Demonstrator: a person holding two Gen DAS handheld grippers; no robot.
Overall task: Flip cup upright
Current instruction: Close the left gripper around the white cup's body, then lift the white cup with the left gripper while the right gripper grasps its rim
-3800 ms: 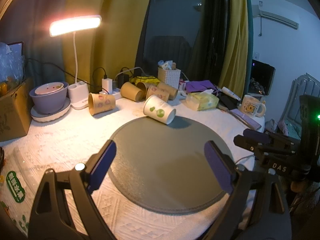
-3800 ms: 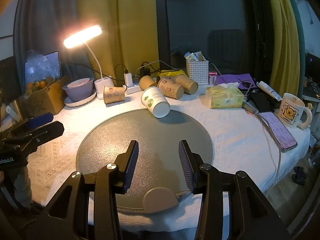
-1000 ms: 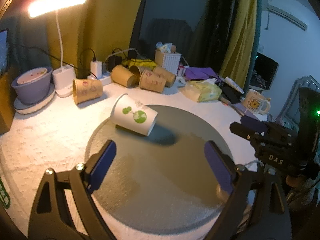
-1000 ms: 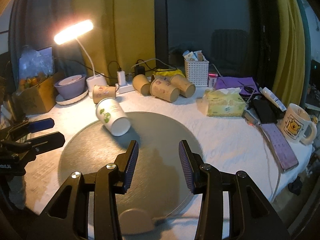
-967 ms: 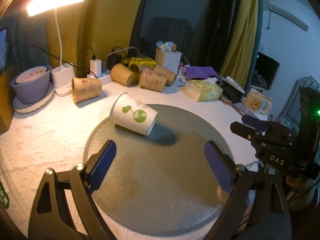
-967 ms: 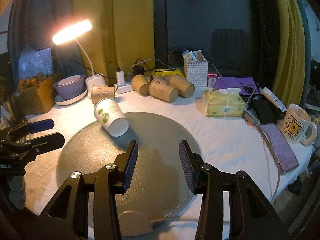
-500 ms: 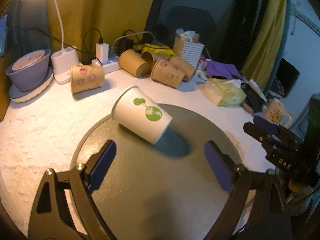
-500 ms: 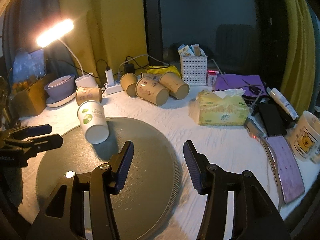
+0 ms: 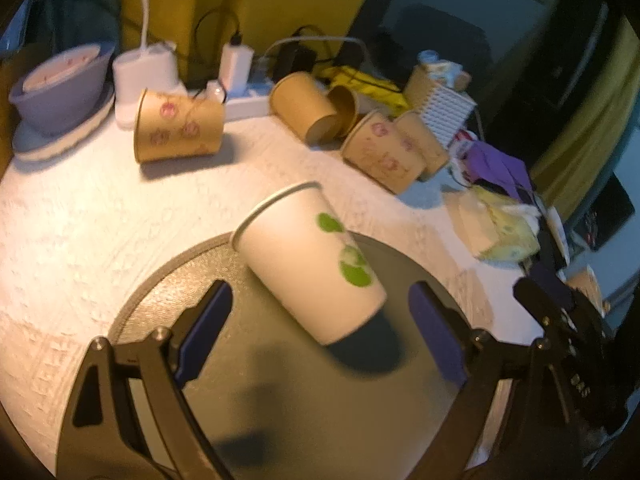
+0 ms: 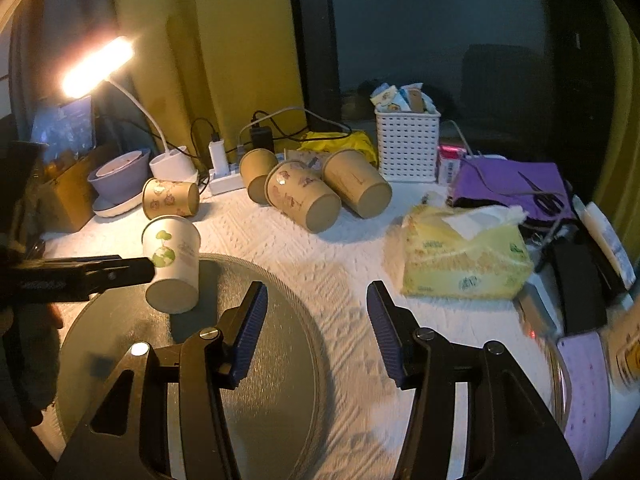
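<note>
A white paper cup with green prints (image 9: pixel 310 262) lies on its side on the round grey mat (image 9: pixel 280 408), rim toward the far left, base toward me. My left gripper (image 9: pixel 320 328) is open, its blue pads on either side of the cup's base end, not touching. In the right wrist view the cup (image 10: pixel 172 258) lies at the mat's (image 10: pixel 256 360) far left edge, with the left gripper's fingers (image 10: pixel 100 274) beside it. My right gripper (image 10: pixel 316 326) is open and empty, over the mat's right edge.
Several brown paper cups (image 10: pixel 302 194) lie on their sides behind the mat. A tissue pack (image 10: pixel 464 252), white basket (image 10: pixel 406 146), purple bowl (image 10: pixel 118 176), lamp (image 10: pixel 98 66), power strip (image 10: pixel 224 184) and purple phone (image 10: pixel 586 392) crowd the white tablecloth.
My left gripper has moved forward and down toward the white cup, which is now between its pads. My right gripper has opened wider and swung right.
</note>
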